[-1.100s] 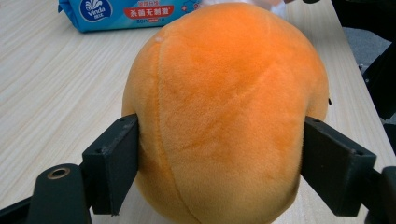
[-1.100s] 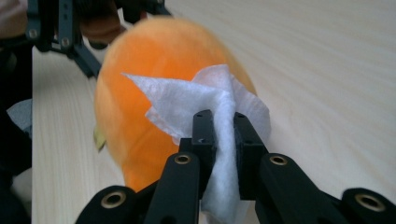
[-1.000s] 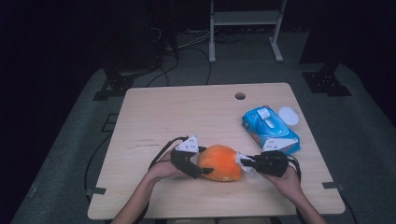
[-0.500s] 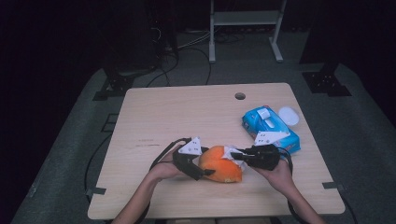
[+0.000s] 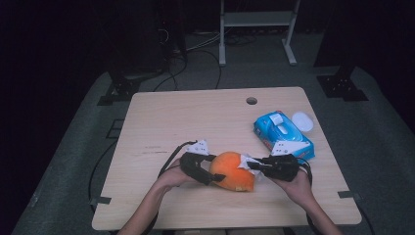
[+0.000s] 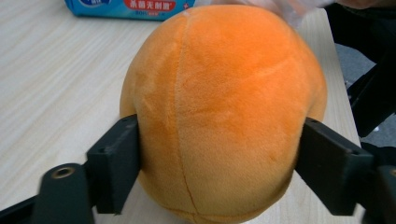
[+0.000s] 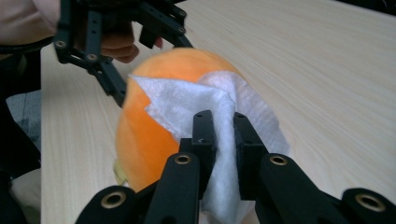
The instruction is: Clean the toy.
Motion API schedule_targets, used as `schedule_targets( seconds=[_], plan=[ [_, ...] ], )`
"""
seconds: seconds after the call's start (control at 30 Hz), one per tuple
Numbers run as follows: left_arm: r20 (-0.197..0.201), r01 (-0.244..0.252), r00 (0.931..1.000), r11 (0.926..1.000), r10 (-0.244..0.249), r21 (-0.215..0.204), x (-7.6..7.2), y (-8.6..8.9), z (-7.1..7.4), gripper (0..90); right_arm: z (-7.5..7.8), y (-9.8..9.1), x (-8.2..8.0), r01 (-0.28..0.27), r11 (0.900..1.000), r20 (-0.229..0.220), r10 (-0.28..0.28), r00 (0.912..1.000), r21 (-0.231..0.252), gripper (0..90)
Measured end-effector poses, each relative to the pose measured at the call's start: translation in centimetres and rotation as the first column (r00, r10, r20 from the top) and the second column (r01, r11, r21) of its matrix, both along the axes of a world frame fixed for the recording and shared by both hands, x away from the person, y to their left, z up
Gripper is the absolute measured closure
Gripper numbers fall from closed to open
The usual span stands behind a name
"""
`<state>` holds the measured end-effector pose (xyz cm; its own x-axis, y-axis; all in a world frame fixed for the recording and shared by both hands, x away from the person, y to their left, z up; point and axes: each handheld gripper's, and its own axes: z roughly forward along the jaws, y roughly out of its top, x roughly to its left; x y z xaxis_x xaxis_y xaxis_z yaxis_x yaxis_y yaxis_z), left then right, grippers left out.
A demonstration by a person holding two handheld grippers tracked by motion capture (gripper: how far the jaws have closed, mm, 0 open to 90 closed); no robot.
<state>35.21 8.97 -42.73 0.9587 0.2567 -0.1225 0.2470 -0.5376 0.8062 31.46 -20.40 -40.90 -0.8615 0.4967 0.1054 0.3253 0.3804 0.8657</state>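
An orange plush ball lies on the wooden table near its front edge. My left gripper has it from the left. In the left gripper view both black jaws press into the sides of the plush. These jaws have just been closing, so the left gripper is shut on it. My right gripper is shut on a white wipe, which is spread over the top and right side of the plush. In the high view the right gripper meets the ball from the right.
A blue pack of wipes lies behind the right hand, with a white round lid beside it. A cable hole sits near the table's far edge. A metal stand and cables are on the floor beyond.
The right gripper has shifted the wipe a little over the right side of the plush. The left hand has stayed where it was, on the ball.
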Motion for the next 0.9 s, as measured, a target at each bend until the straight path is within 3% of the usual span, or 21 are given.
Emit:
schedule_targets(
  seconds=[0.1,0.2,0.27,0.4,0.53,0.67,0.8,0.9],
  plan=[
    [0.048,0.005,0.9988,0.9998,-0.006,0.019,-0.7,-0.8,0.7,23.3,1.2,1.3,-0.4,-0.039,0.9992,0.035,0.039,0.9986,0.005,81.2],
    [0.088,0.014,0.996,0.999,-0.018,0.041,-1.1,-1.4,1.0,23.1,2.1,2.5,-0.5,-0.07,0.9973,0.071,0.072,0.9949,-0.024,81.2],
    [0.075,0.014,0.9971,0.9993,-0.016,0.034,-1.0,-1.3,0.8,20.7,2.0,2.8,-0.4,-0.069,0.9964,0.075,0.072,0.9946,-0.05,81.3],
    [0.026,-0.003,0.9997,1.0,0.003,-0.008,-0.4,-1.0,0.3,9.1,1.1,2.0,0.1,-0.054,0.998,0.037,0.055,0.9978,-0.033,81.4],
    [-0.013,-0.005,0.9999,0.9992,0.005,-0.04,-0.1,-0.9,-0.1,10.9,0.8,1.2,0.2,-0.038,0.9993,0.018,0.038,0.9991,-0.003,81.3],
    [0.013,-0.013,0.9998,0.9988,0.014,-0.047,-0.3,-0.9,0.4,23.3,1.1,1.1,0.1,-0.036,0.9992,0.027,0.036,0.999,-0.018,81.4],
    [0.063,-0.005,0.998,0.9994,0.007,-0.034,-1.0,-1.5,1.2,25.8,2.3,1.8,-0.8,-0.04,0.9976,0.085,0.045,0.9954,-0.056,81.4],
    [0.112,0.006,0.9936,1.0,-0.006,-0.001,-1.7,-2.5,1.8,26.7,2.9,3.2,-1.4,-0.074,0.9933,0.111,0.084,0.9903,-0.088,81.5]
  ],
)
